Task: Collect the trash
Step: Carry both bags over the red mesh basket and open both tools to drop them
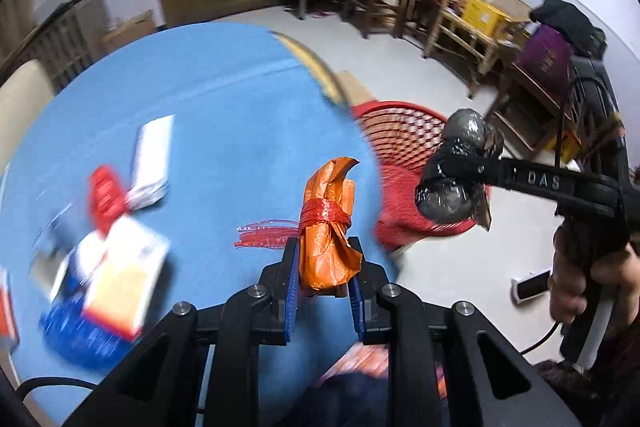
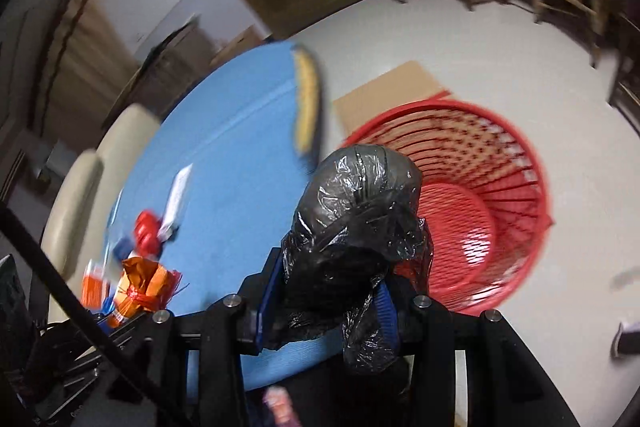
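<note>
— Starting with the left wrist view: what is the left gripper (image 1: pixel 326 281) doing?
— Its blue-padded fingers (image 1: pixel 291 287) are clamped on an orange wrapper bundle (image 1: pixel 329 227) tied round with red string, held above the blue table (image 1: pixel 224 99). Left of the bundle, blurred cartons and a white packet (image 1: pixel 152 159) lie on the table.
— And the red basket (image 1: pixel 404 163)?
— On the floor just right of the table's edge. The right gripper (image 1: pixel 460 163), in a hand (image 1: pixel 592 275), holds a black plastic bag wad (image 1: pixel 460 167) above the basket.
— Now the right wrist view?
— The right gripper (image 2: pixel 326 291) is closed on the black wad (image 2: pixel 356 223), at the table's (image 2: pixel 224 131) edge, with the basket (image 2: pixel 472 187) right of the table. A flat cardboard sheet (image 2: pixel 392 87) lies on the floor behind the basket. The orange bundle (image 2: pixel 140 287) shows lower left.
</note>
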`<state>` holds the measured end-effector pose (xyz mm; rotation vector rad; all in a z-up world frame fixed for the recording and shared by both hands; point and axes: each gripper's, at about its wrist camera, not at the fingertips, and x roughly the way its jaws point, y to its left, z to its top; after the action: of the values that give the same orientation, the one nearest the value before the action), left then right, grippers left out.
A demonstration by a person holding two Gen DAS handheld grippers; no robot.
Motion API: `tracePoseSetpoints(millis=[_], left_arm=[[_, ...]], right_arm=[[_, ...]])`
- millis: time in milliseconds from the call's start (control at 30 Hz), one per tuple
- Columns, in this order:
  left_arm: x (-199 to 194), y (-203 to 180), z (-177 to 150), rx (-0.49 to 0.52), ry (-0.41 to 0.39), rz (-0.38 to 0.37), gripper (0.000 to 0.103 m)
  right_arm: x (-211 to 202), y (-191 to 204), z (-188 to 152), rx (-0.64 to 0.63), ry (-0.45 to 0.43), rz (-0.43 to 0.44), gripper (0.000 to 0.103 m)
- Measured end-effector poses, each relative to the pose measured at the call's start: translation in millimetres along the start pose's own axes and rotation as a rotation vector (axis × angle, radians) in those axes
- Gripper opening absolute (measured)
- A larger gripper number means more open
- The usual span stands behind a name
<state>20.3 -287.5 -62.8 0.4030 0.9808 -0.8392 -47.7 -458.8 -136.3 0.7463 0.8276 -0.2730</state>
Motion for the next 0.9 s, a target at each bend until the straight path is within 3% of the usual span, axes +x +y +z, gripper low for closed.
tracePoseSetpoints(millis=[167, 300, 367, 433, 500, 667, 900], left_arm=[[36.0, -36.6, 30.5, 0.056, 0.039, -0.035, 0.024], [56.4, -60.2, 47.4, 0.089, 0.064, -0.043, 0.024], [61.4, -67.3, 52.1, 0.088, 0.071, -0.033, 0.029], [64.6, -69.1, 54.0, 0.085, 0.076, -0.021, 0.046], [60.1, -66.6, 49.9, 0.074, 0.063, -0.004, 0.056], [45.6, -61.2, 40.4, 0.065, 0.044, 0.025, 0.056], [-8.7, -23.2, 0.0, 0.013, -0.031, 0.118, 0.06]], right_arm=[[-9.1, -52.8, 14.3, 0.095, -0.025, -0.023, 0.046], [-7.2, -72.6, 18.6, 0.139, -0.016, -0.029, 0.048], [-5.4, -77.5, 19.8, 0.149, -0.007, -0.032, 0.057], [-6.6, -79.6, 18.7, 0.157, -0.002, -0.028, 0.062], [-9.4, -80.1, 18.2, 0.16, -0.006, -0.023, 0.066], [-12.6, -73.7, 18.9, 0.143, -0.028, -0.014, 0.066], [2.9, -39.2, 17.1, 0.075, 0.0, 0.014, 0.066]])
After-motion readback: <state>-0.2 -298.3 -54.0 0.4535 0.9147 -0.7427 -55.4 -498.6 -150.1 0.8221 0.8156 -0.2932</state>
